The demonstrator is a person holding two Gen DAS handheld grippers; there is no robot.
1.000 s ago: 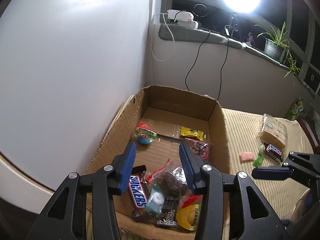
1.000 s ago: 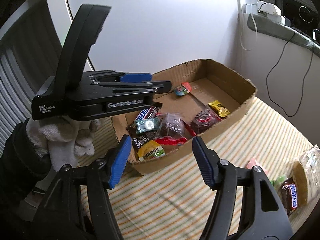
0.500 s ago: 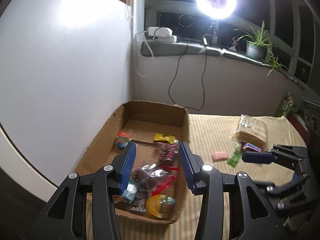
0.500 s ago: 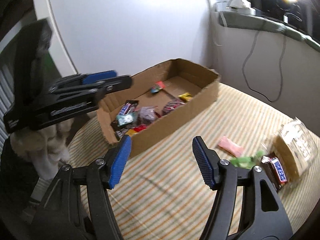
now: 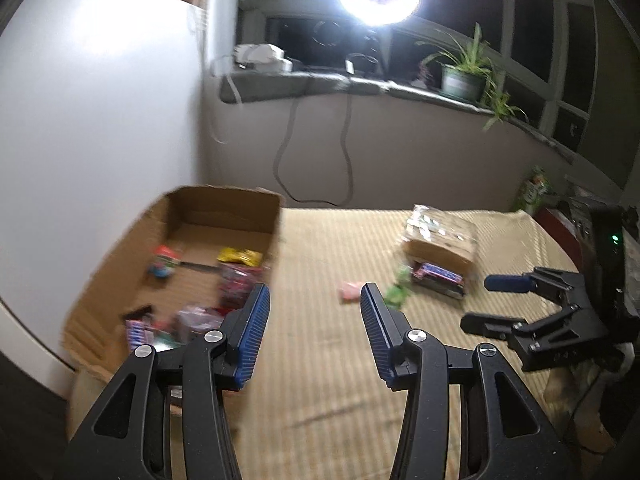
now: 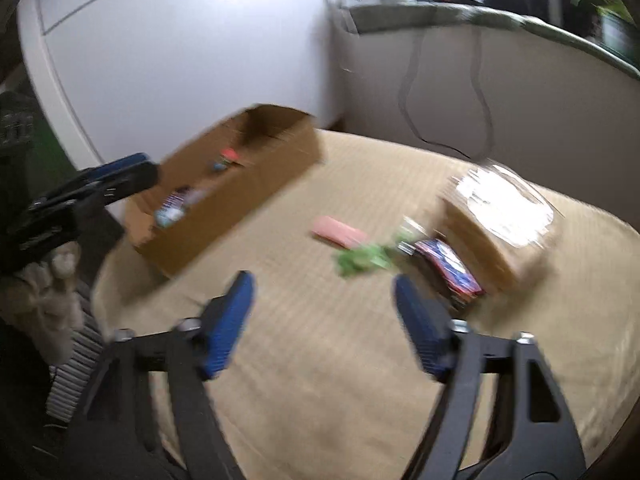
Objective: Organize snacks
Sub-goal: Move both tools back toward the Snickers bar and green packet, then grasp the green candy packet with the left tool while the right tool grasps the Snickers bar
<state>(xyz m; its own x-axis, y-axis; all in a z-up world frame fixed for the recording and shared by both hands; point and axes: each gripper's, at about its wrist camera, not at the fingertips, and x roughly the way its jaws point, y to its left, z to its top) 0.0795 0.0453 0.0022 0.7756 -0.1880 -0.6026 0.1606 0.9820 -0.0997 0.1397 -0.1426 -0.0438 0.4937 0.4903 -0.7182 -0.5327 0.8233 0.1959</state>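
1. Right gripper point(image 6: 322, 320) over the striped cloth point(image 6: 320, 380): jaws have just been opening, now wide apart, nothing between them.
2. Left gripper point(image 5: 314, 330) hovers beside the cardboard box point(image 5: 224, 204), jaws apart and empty.
3. Just ahead lie a pink packet point(image 6: 340, 234) and a green wrapper point(image 6: 362, 260).
4. A Snickers bar point(image 6: 448, 270) leans against a clear-wrapped pack point(image 6: 500, 216).
5. More snacks sit in the box, blurred.
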